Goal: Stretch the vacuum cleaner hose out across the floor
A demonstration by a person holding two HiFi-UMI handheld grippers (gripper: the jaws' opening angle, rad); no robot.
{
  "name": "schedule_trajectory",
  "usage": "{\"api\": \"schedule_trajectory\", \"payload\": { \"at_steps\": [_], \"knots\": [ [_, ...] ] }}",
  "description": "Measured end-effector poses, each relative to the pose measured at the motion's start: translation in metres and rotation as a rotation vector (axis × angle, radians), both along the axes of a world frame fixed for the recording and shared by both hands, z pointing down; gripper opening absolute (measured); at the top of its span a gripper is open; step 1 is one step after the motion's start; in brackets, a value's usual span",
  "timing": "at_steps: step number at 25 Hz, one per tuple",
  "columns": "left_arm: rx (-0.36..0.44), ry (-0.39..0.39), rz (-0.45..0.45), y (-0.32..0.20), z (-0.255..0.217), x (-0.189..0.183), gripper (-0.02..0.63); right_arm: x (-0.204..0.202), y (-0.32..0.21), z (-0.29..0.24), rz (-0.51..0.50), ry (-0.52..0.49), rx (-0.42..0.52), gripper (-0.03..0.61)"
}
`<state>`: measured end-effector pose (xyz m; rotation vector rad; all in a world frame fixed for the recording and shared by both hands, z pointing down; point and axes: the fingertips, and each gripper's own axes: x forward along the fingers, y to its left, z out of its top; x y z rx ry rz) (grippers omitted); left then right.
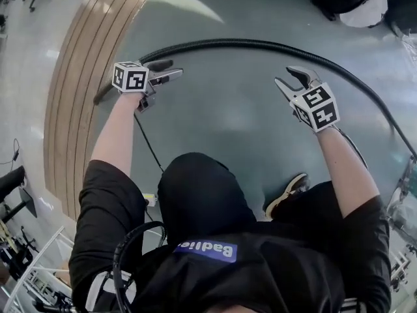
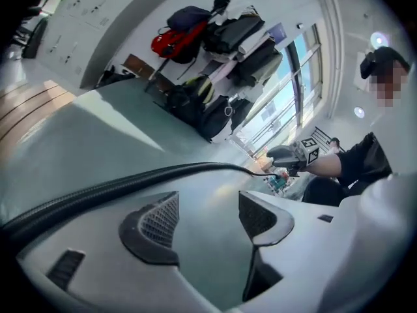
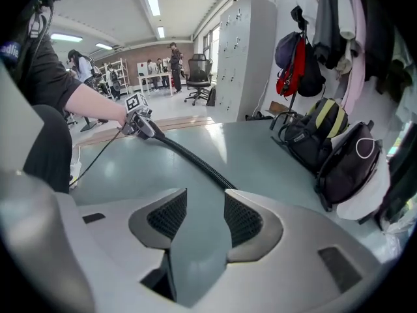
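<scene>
A black ribbed vacuum hose point(image 1: 260, 44) lies on the green floor in a long arc, from beside my left gripper to the right edge. My left gripper point(image 1: 172, 69) is close against the hose's left end. In the left gripper view its jaws point(image 2: 208, 204) stand open with only floor between them, and the hose point(image 2: 130, 181) runs just beyond them. My right gripper point(image 1: 285, 75) hangs open above bare floor, inside the arc. In the right gripper view the hose point(image 3: 195, 162) runs from the left gripper point(image 3: 140, 126) to behind the right jaw tip of my right gripper point(image 3: 205, 204).
A wooden floor strip point(image 1: 78, 90) borders the green floor on the left. A thin cable point(image 1: 148, 145) trails from the left gripper toward my feet; a shoe point(image 1: 287, 197) shows. Backpacks point(image 3: 345, 155) and a coat rack point(image 2: 215, 38) line the wall beside grey lockers point(image 3: 241, 57).
</scene>
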<state>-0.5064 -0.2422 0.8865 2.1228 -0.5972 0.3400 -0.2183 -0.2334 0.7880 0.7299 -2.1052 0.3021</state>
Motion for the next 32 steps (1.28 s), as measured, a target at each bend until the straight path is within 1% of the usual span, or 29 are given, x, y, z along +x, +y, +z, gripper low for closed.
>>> {"api": "schedule_trajectory", "payload": {
  "at_steps": [4,7,10,13,15,17,20,22,23,24,26,27,28,29,31,32],
  "knots": [
    [0.096,-0.032,0.167,0.000,-0.025,0.098,0.250,0.030,0.000,0.002,-0.036,-0.050,0.010,0.181],
    [0.159,-0.064,0.280,0.010,-0.042,0.160,0.213,0.053,-0.007,0.001,-0.064,-0.084,0.021,0.181],
    [0.207,-0.099,0.371,0.021,-0.055,0.207,0.198,0.068,-0.017,0.003,-0.080,-0.122,0.037,0.181],
    [0.261,-0.138,0.434,0.028,-0.066,0.244,0.183,0.078,-0.024,0.005,-0.086,-0.169,0.046,0.181],
    [0.310,-0.162,0.460,0.028,-0.073,0.266,0.163,0.082,-0.028,0.008,-0.081,-0.205,0.046,0.181],
    [0.375,-0.176,0.468,0.023,-0.079,0.286,0.120,0.086,-0.034,0.010,-0.070,-0.244,0.049,0.181],
    [0.459,-0.148,0.435,0.015,-0.094,0.314,0.044,0.099,-0.037,0.018,-0.047,-0.265,0.051,0.181],
    [0.483,-0.124,0.427,0.009,-0.104,0.328,0.009,0.110,-0.041,0.021,-0.039,-0.256,0.053,0.181],
    [0.485,-0.132,0.457,0.005,-0.109,0.331,0.009,0.113,-0.046,0.019,-0.043,-0.252,0.055,0.181],
    [0.483,-0.161,0.517,0.002,-0.114,0.329,0.008,0.112,-0.052,0.013,-0.058,-0.248,0.051,0.181],
    [0.490,-0.248,0.650,-0.003,-0.139,0.318,0.008,0.111,-0.056,-0.007,-0.122,-0.221,0.020,0.181],
    [0.497,-0.266,0.662,-0.012,-0.164,0.310,0.008,0.115,-0.058,-0.022,-0.162,-0.196,0.003,0.181],
    [0.506,-0.258,0.620,-0.025,-0.199,0.301,0.008,0.119,-0.060,-0.042,-0.196,-0.172,-0.008,0.181],
    [0.518,-0.235,0.540,-0.042,-0.240,0.290,0.008,0.121,-0.064,-0.065,-0.215,-0.156,-0.016,0.181],
    [0.548,-0.187,0.377,-0.064,-0.322,0.264,0.008,0.121,-0.068,-0.119,-0.199,-0.166,-0.022,0.181],
    [0.564,-0.180,0.332,-0.062,-0.357,0.252,0.008,0.119,-0.067,-0.147,-0.175,-0.193,-0.026,0.181]
  ]
}}
